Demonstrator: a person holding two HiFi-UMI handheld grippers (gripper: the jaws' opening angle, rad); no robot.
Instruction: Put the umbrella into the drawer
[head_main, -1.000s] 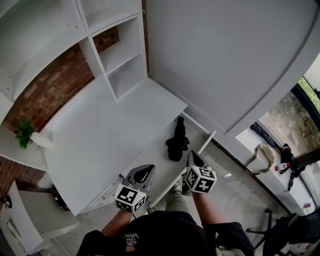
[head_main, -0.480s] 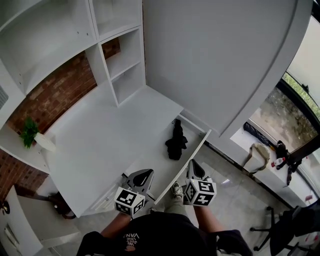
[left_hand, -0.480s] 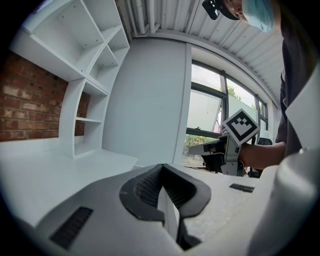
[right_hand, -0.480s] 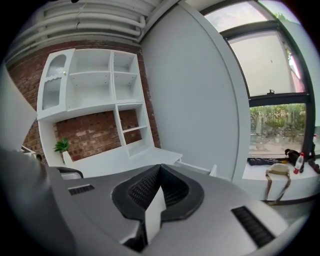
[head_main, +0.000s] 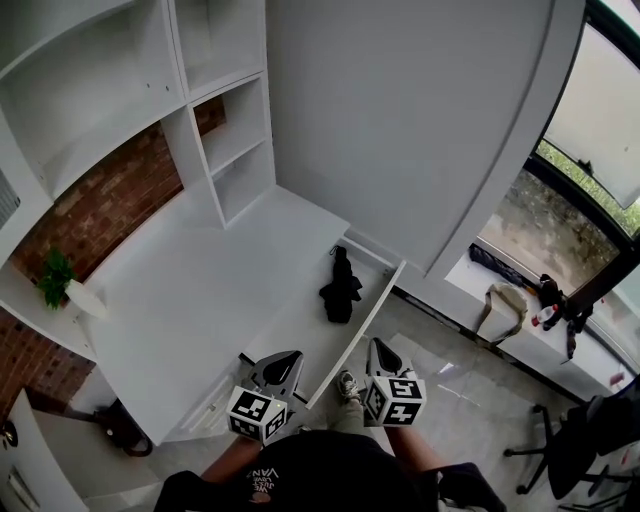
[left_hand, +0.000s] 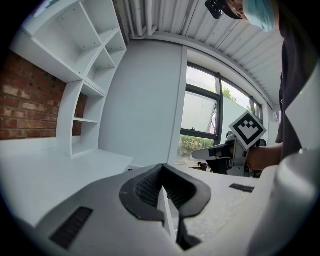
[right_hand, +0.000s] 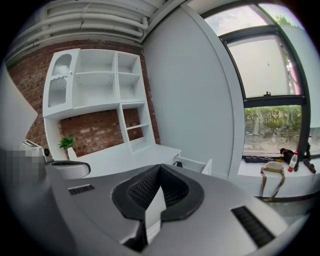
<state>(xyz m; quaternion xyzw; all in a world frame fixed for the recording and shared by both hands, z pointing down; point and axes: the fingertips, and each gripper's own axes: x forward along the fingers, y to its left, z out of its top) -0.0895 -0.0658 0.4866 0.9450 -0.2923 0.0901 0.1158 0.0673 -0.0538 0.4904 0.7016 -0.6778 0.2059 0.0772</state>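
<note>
A folded black umbrella (head_main: 340, 288) lies in the open white drawer (head_main: 372, 310), which stands pulled out from the desk (head_main: 190, 290). Both grippers hang near the person's body, short of the drawer's near end and apart from the umbrella. My left gripper (head_main: 283, 362) is shut with nothing in it; in the left gripper view its pads (left_hand: 162, 172) meet. My right gripper (head_main: 378, 352) is likewise shut and empty. In the right gripper view, past the right gripper (right_hand: 160, 172), only a dark tip of the umbrella (right_hand: 178, 163) shows behind the drawer's wall (right_hand: 200, 164).
White shelves (head_main: 235, 130) stand at the desk's back against a brick wall. A potted plant (head_main: 55, 275) sits at the left. A tall white panel (head_main: 400, 130) rises right of the desk. A bag (head_main: 500, 305) and bottle (head_main: 545, 315) lie on the window sill; a chair (head_main: 575, 450) stands right.
Both grippers have drawn back from the drawer toward the person, lower in the head view. The umbrella stays lying in the drawer.
</note>
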